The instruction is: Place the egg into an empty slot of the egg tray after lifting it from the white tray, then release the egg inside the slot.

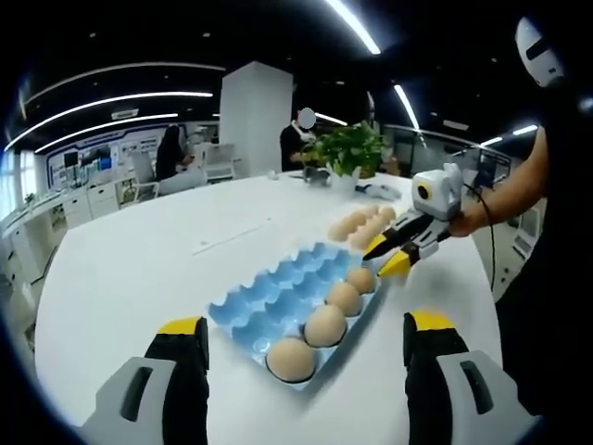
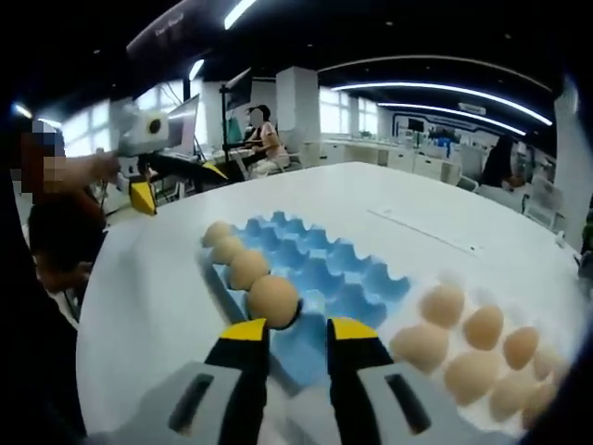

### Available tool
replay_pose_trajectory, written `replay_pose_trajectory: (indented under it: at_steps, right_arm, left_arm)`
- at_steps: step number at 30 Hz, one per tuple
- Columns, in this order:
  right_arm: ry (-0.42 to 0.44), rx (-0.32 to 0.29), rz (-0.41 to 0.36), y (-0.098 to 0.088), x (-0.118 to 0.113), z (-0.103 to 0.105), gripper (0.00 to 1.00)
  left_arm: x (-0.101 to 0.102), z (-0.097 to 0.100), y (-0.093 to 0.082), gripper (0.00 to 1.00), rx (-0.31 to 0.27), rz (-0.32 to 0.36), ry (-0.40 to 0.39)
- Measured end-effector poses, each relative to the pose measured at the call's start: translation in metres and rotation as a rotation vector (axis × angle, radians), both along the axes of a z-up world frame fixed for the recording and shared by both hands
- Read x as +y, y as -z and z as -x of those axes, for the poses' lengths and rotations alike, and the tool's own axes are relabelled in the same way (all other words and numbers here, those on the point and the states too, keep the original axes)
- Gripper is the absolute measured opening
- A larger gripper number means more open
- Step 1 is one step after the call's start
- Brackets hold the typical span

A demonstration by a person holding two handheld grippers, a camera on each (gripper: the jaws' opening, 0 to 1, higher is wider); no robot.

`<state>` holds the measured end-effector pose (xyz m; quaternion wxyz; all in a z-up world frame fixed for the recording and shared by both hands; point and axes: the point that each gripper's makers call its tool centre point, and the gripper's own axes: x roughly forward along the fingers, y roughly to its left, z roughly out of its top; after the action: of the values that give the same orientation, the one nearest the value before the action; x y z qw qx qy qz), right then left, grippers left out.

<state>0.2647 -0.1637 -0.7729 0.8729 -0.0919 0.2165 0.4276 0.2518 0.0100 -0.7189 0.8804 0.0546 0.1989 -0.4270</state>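
On the big white table (image 1: 139,269) sits a blue egg tray (image 1: 287,297), and its near side holds a row of four brown eggs (image 1: 324,324). All the other cups of the blue egg tray are bare, so there is lots of room to put more eggs in. Past the far end of the blue tray, more eggs (image 1: 363,225) lie close together on a white tray; its edge is hard to tell from the table.

The left gripper (image 1: 306,362) hangs low over the table, on the near side of the blue tray. Its two yellow-tipped jaws are spread wide apart and hold nothing. The nearest egg in the row sits between them, a bit further on.

In the left gripper view, the right gripper (image 1: 394,250) is held by a hand (image 1: 477,215) over the far end of the blue tray, just by the last egg in the row. In the right gripper view, its own jaws stand a little apart with nothing between them. That last egg (image 2: 274,300) rests in its cup just past the left tip.

The table top left of the blue tray is wide and bare as far as the round table edge. A green plant (image 1: 347,148) stands at the far side of the table. People sit at desks far behind it.
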Motion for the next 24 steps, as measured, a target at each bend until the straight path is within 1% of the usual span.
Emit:
replay_pose_trajectory:
  at_steps: [4, 7, 9, 10, 12, 13, 14, 16, 17, 19, 20, 22, 24]
  right_arm:
    - [0.041, 0.002, 0.004, 0.000, -0.017, 0.001, 0.24]
    - [0.079, 0.004, 0.013, 0.000, -0.034, 0.003, 0.24]
    - [0.114, 0.000, 0.036, 0.003, -0.052, 0.003, 0.24]
    - [0.120, 0.002, 0.039, 0.003, -0.055, 0.003, 0.24]
    - [0.185, 0.002, 0.039, 0.002, -0.076, 0.002, 0.24]
    - [0.203, -0.001, 0.051, 0.002, -0.084, 0.002, 0.24]
    - [0.250, -0.014, 0.072, 0.001, -0.100, -0.001, 0.24]
    - [0.300, -0.017, 0.063, -0.002, -0.117, -0.003, 0.24]
    - [0.355, -0.021, 0.084, -0.002, -0.134, -0.004, 0.24]
    - [0.408, -0.040, 0.087, -0.005, -0.153, -0.006, 0.24]
    - [0.441, -0.038, 0.095, -0.006, -0.166, -0.005, 0.24]
    - [0.494, -0.059, 0.123, -0.008, -0.188, -0.005, 0.24]
    - [0.523, -0.058, 0.120, -0.009, -0.201, -0.003, 0.24]
  left_arm:
    - [0.002, -0.001, -0.001, 0.87, -0.002, -0.002, -0.007]
    - [0.004, -0.001, 0.000, 0.87, 0.000, -0.005, -0.008]
    - [0.003, -0.001, 0.001, 0.87, 0.002, -0.006, -0.008]
    - [0.003, -0.001, 0.001, 0.87, 0.002, -0.007, -0.007]
    - [0.002, -0.002, 0.001, 0.87, 0.000, -0.003, -0.005]
    - [0.001, -0.003, 0.000, 0.87, -0.001, -0.003, -0.004]
    - [0.001, -0.003, 0.000, 0.87, -0.002, -0.003, -0.003]
    - [0.000, -0.002, -0.001, 0.87, -0.004, -0.002, -0.003]
    - [0.000, -0.002, -0.001, 0.87, -0.004, -0.002, -0.002]
    - [0.000, -0.001, -0.001, 0.87, -0.004, -0.002, 0.000]
    - [0.000, -0.001, -0.001, 0.87, -0.004, -0.002, -0.001]
    - [0.000, 0.000, -0.001, 0.86, -0.002, -0.001, 0.002]
    - [0.000, 0.001, -0.002, 0.85, -0.001, 0.001, 0.002]
